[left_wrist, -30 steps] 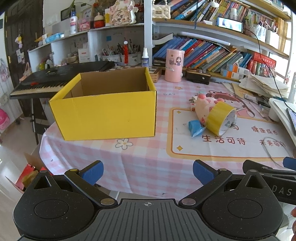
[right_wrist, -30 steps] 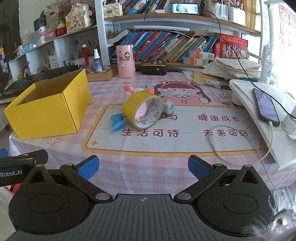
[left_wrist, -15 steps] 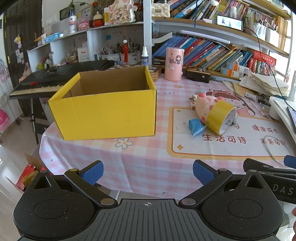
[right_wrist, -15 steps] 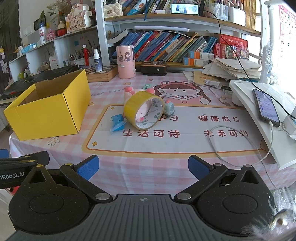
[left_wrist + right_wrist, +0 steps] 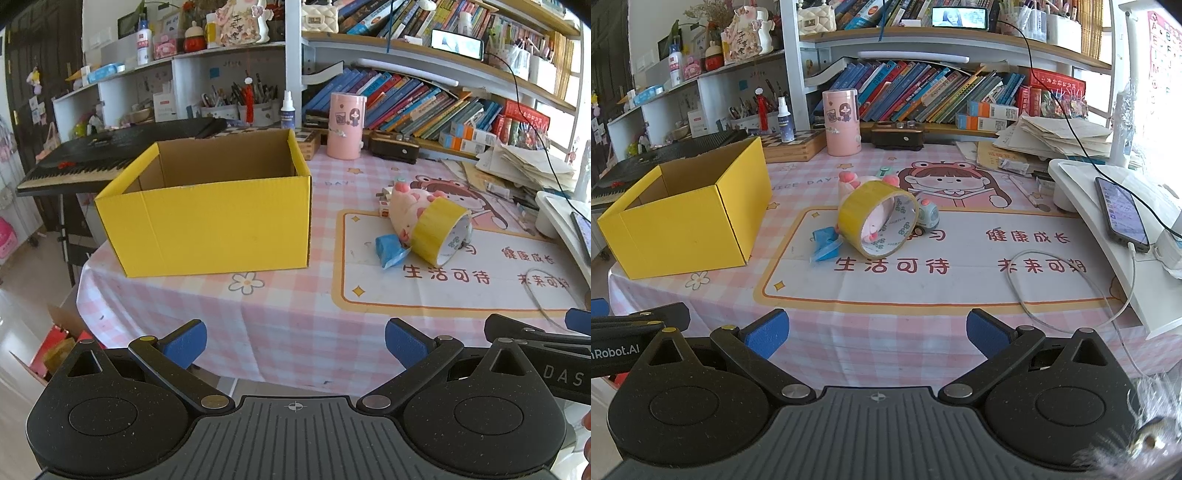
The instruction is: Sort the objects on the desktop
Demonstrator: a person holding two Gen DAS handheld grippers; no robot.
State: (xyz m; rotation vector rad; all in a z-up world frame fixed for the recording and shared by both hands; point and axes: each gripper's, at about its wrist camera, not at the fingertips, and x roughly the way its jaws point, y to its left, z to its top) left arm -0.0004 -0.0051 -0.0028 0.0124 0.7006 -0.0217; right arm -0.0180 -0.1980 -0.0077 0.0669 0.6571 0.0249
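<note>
Hovering at the table's (image 5: pixel 886 332) near edge, left gripper (image 5: pixel 293 338) and right gripper (image 5: pixel 877 330) were both spread, empty. Beyond — yellow tape roll (image 5: pixel 877 225), blue packet (image 5: pixel 823 245), pink plush (image 5: pixel 406 208), small toy car (image 5: pixel 927 218), clustered and touching. Farther left, yellow box (image 5: pixel 214 218) apparently empty — sorting judged not yet begun.

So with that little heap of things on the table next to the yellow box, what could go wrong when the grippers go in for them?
The yellow tape roll leans on its edge against the pink plush toy; nudged, it may roll off. The blue packet and small toy car sit tight against the roll, so an open gripper could catch two at once. The white cable loops nearby and could snag the right gripper.
</note>
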